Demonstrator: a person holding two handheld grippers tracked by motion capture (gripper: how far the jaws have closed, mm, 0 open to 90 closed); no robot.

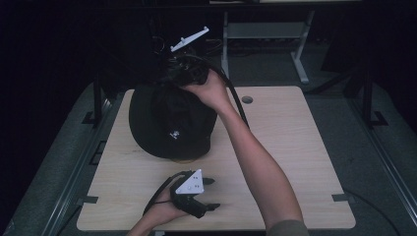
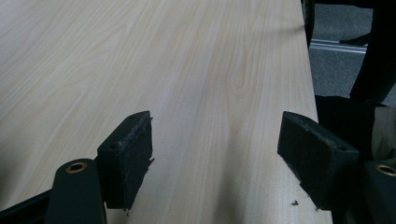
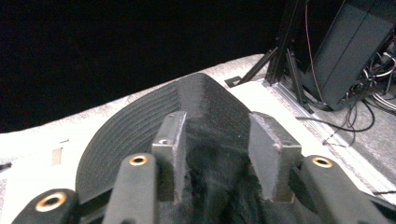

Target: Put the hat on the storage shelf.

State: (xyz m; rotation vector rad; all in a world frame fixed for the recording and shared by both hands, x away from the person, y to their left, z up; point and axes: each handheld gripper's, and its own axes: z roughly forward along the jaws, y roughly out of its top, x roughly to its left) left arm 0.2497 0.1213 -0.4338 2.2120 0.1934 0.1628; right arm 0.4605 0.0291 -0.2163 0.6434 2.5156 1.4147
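A black cap (image 1: 169, 123) is seen lying on the far left part of the wooden counter (image 1: 295, 147), its brim toward the left edge. The right tool (image 1: 189, 71) is held at the cap's far side, over the back of the crown, with the person's forearm stretched across the middle of the counter. In the right gripper view, a raised fold of the cap's dark fabric (image 3: 212, 116) is seen between the two jaws of the right tool (image 3: 217, 149), with the stitched brim (image 3: 126, 126) spread beyond it to the left. The jaws are set partly apart; whether the pads press on the fabric cannot be told for certain, though a slight gap seems to be left at each side.

The left tool (image 1: 209, 194) is held low near the front edge, well apart from the cap. Its jaws are spread wide in the left gripper view (image 2: 215, 154), with bare wood between them. The right half of the counter is left free.
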